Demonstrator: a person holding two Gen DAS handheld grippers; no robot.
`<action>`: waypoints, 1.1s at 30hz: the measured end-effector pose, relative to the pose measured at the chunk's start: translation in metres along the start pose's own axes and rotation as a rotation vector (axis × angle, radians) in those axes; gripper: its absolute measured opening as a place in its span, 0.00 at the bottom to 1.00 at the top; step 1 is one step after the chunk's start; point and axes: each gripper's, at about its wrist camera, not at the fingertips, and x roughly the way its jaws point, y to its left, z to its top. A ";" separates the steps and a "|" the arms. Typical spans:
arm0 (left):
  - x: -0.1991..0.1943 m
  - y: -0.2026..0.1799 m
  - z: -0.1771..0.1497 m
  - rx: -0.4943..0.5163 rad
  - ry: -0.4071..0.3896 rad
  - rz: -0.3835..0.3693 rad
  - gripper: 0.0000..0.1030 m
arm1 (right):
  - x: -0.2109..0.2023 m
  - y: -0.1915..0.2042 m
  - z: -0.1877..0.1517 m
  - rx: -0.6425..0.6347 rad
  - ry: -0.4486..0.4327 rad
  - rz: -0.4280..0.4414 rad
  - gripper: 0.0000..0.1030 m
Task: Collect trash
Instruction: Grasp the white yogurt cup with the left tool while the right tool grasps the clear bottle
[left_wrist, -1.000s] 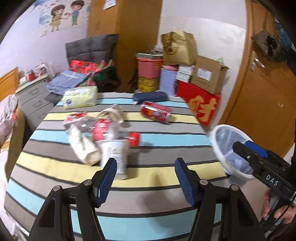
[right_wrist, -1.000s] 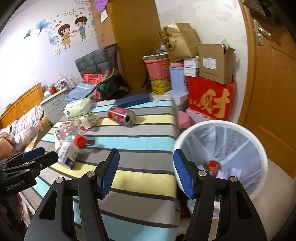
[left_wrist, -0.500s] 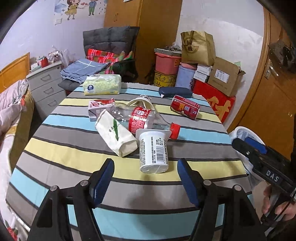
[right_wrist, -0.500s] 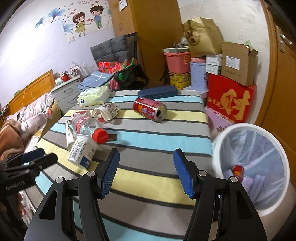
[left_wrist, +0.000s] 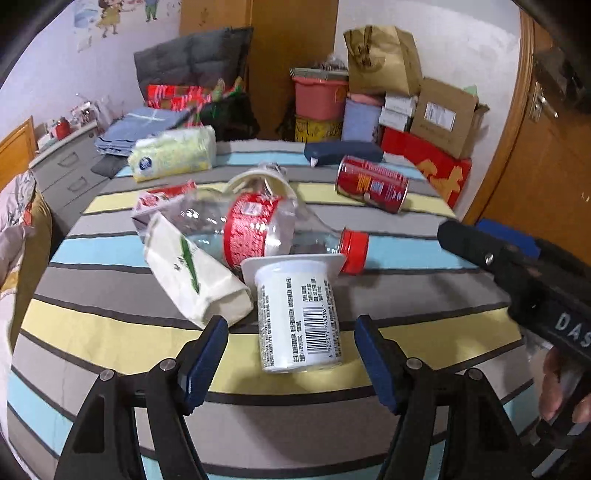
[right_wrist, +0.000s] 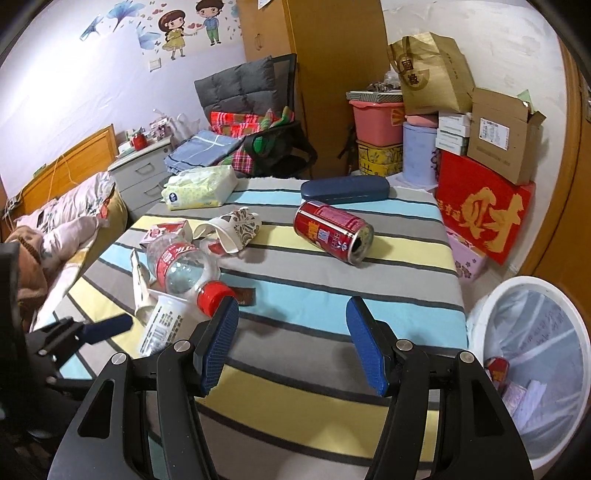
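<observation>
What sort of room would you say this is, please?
Most likely a lived-in bedroom: a bed with bedding lies at the left, a drawer unit beside it, and stacked storage boxes against the wall.

A home bedroom: bed (right_wrist: 55, 236), drawers (right_wrist: 144, 173), stacked boxes (right_wrist: 495, 147).

On the table (left_wrist: 110, 314) lay 1 white yogurt cup (left_wrist: 297, 314), 1 clear plastic bottle (left_wrist: 255, 229) with a red cap, 1 red can (left_wrist: 371, 183), 1 white carton (left_wrist: 192, 273), 1 crushed paper cup (right_wrist: 232, 229), 1 small red-and-white wrapper (left_wrist: 162, 194), 1 pack of tissues (left_wrist: 173, 153) and 1 dark blue case (left_wrist: 343, 152). Beside the table's right edge stood 1 white bin (right_wrist: 535, 365). 2 grippers were in view.
</observation>
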 end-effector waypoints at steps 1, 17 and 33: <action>0.005 0.001 -0.001 0.002 0.012 0.005 0.68 | 0.002 0.000 0.001 -0.001 0.001 0.002 0.60; -0.017 0.057 -0.033 -0.101 0.046 -0.021 0.48 | 0.030 0.032 0.008 -0.054 0.050 0.111 0.60; -0.048 0.114 -0.066 -0.226 0.035 0.037 0.48 | 0.042 0.086 0.010 -0.130 0.073 0.264 0.60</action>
